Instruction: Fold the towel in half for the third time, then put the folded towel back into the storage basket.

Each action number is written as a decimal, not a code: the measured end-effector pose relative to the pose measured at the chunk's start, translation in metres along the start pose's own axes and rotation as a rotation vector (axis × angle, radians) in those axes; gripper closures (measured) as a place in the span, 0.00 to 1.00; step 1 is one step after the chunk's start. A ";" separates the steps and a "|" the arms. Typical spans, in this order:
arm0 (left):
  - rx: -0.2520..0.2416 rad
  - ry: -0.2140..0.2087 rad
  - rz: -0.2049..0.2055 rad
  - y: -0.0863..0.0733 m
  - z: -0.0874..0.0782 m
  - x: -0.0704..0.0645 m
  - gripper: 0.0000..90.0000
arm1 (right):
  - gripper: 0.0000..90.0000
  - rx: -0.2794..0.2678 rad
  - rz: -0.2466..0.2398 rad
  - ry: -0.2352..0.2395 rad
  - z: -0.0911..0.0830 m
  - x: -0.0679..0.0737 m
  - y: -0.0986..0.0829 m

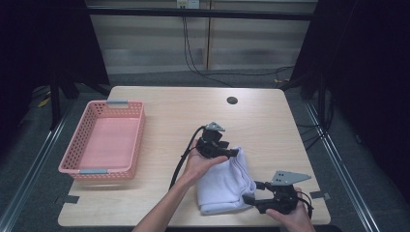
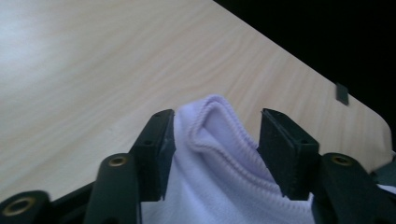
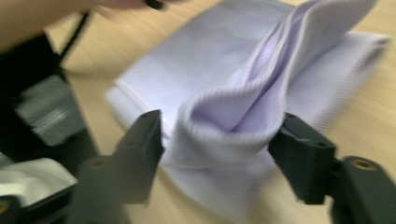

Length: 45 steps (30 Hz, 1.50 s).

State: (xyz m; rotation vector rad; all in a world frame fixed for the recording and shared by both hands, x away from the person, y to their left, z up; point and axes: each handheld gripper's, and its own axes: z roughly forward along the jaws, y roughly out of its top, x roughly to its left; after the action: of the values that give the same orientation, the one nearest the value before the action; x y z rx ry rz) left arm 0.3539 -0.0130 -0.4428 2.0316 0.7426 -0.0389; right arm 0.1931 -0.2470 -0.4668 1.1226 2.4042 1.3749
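Note:
A folded pale lavender towel (image 1: 222, 186) lies on the wooden table (image 1: 174, 111), near the front right. From the left, my left gripper (image 1: 237, 152) reaches the towel's far corner. It is open, and the rolled corner of the towel (image 2: 219, 177) sits between its jaws, against the left one. My right gripper (image 1: 247, 198) comes from the right at the towel's near corner and is also open. A raised fold of the towel (image 3: 233, 116) bulges between its wide-spread jaws.
An empty pink mesh basket (image 1: 140, 130) stands on the left side of the table. A round cable hole (image 1: 232, 100) lies at the back centre. Grey tape marks (image 1: 316, 195) sit near the front corners. The left gripper's cable (image 1: 181, 162) trails along the forearm.

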 end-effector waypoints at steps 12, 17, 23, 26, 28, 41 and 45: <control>0.099 -0.066 0.116 -0.066 -0.058 -0.031 0.63 | 0.43 -0.038 0.064 -0.119 0.046 -0.066 0.072; 0.190 -0.080 0.151 -0.103 -0.058 -0.048 0.56 | 0.45 0.043 0.040 -0.200 0.082 -0.079 0.086; 0.164 -0.082 0.120 -0.114 -0.067 -0.045 0.52 | 0.47 0.114 0.062 -0.227 0.078 -0.094 0.063; 0.166 -0.080 0.119 -0.114 -0.078 -0.048 0.46 | 0.43 0.143 0.053 -0.218 0.075 -0.099 0.054; 0.161 -0.070 0.108 -0.117 -0.084 -0.049 0.43 | 0.42 0.133 0.047 -0.200 0.075 -0.101 0.052; 0.211 -0.039 0.049 -0.139 -0.079 -0.043 0.29 | 0.25 0.149 0.032 -0.025 0.099 -0.105 0.056; 0.215 -0.042 0.071 -0.140 -0.075 -0.047 0.24 | 0.24 0.161 0.037 -0.007 0.101 -0.109 0.056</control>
State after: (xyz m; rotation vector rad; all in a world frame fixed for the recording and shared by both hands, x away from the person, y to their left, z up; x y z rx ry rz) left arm 0.2238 0.0760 -0.4940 2.2533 0.6621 -0.1248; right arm 0.3469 -0.2351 -0.5039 1.2128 2.5402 1.2028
